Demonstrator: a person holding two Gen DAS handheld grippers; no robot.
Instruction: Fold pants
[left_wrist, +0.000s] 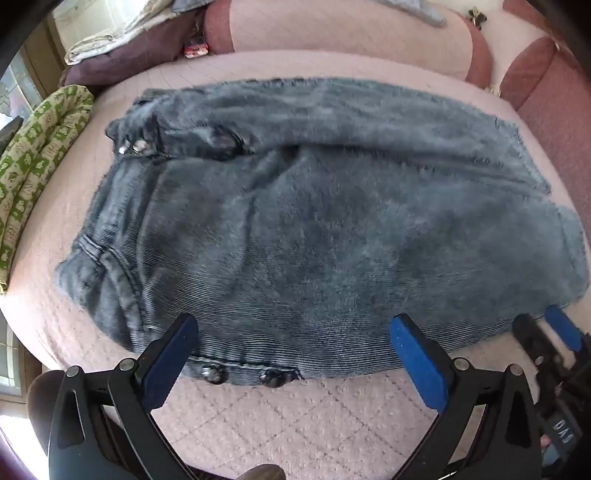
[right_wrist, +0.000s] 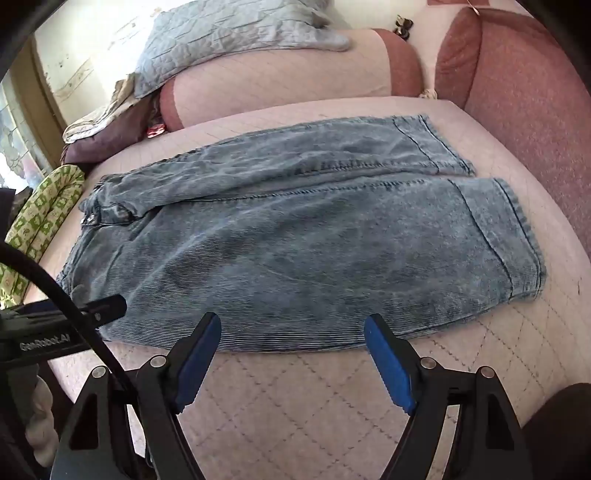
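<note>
Right wrist view is showing the jeans lying flat across the pink quilted bed, waistband toward the green patterned cloth, 2 legs side by side stretching away from it. Right gripper is hovering just off the jeans' near edge, jaws spread wide, gripping nothing. Left gripper is sitting at that same near edge closer to the waistband, jaws also wide apart, nothing between them. Pink bolster is lying beyond the jeans.
</note>
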